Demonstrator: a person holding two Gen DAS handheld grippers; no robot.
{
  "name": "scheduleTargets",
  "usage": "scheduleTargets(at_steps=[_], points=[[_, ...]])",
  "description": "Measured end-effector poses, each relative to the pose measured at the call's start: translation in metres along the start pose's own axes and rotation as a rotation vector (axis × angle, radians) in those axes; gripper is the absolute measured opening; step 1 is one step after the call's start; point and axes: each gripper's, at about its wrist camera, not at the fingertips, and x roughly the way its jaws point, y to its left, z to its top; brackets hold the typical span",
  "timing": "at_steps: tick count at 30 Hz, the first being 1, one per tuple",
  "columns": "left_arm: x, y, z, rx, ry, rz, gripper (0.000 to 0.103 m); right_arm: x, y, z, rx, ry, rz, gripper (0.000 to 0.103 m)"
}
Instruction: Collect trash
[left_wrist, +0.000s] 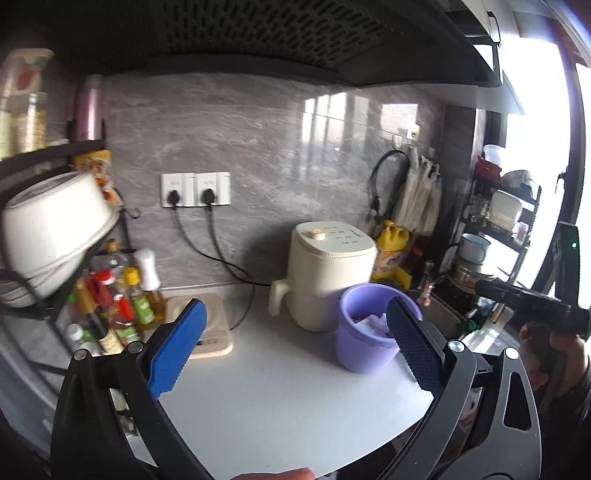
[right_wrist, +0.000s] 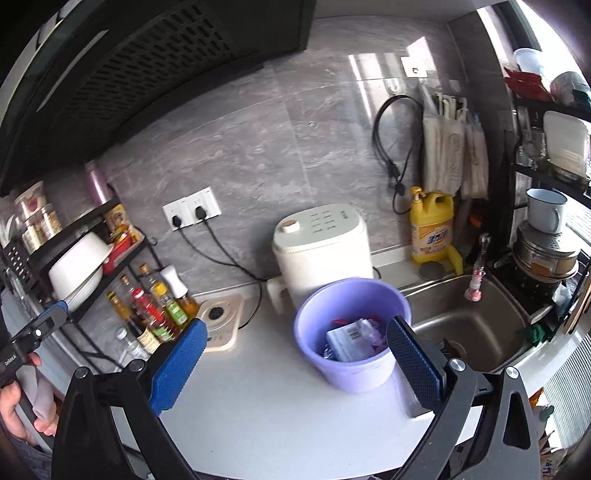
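A lilac plastic bin (right_wrist: 354, 369) stands on the white counter (right_wrist: 266, 413) in front of a cream rice cooker (right_wrist: 321, 251). Inside the bin lie crumpled wrappers (right_wrist: 351, 341), one with a barcode. My right gripper (right_wrist: 295, 360) hangs above the counter, open and empty, its right pad at the bin's rim. In the left wrist view the same bin (left_wrist: 364, 332) sits right of centre. My left gripper (left_wrist: 297, 345) is open too, nothing between its blue pads (left_wrist: 177, 350). The other gripper, held by a hand, shows at each view's edge.
A black rack with a white bowl (right_wrist: 75, 269) and several sauce bottles (right_wrist: 155, 310) fills the left. A small cream appliance (right_wrist: 221, 325) lies beside the bottles, cables running to wall sockets (right_wrist: 192, 210). A steel sink (right_wrist: 469, 325), yellow detergent bottle (right_wrist: 432, 225) and dish rack stand right. A range hood (left_wrist: 258, 33) hangs overhead.
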Motion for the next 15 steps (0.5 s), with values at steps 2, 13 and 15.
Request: scheduleTargets(at_steps=[2, 13, 15], points=[[-0.011, 0.001, -0.003, 0.003, -0.006, 0.018, 0.097, -0.003, 0.007, -0.002, -0.019, -0.006, 0.010, 0.096], [-0.037, 0.019, -0.030, -0.088, 0.002, 0.102, 0.097, -0.002, 0.026, -0.022, -0.077, 0.006, 0.112, 0.096], [-0.037, 0.020, -0.035, -0.093, 0.008, 0.107, 0.097, 0.001, 0.027, -0.028, -0.087, 0.018, 0.118, 0.096]])
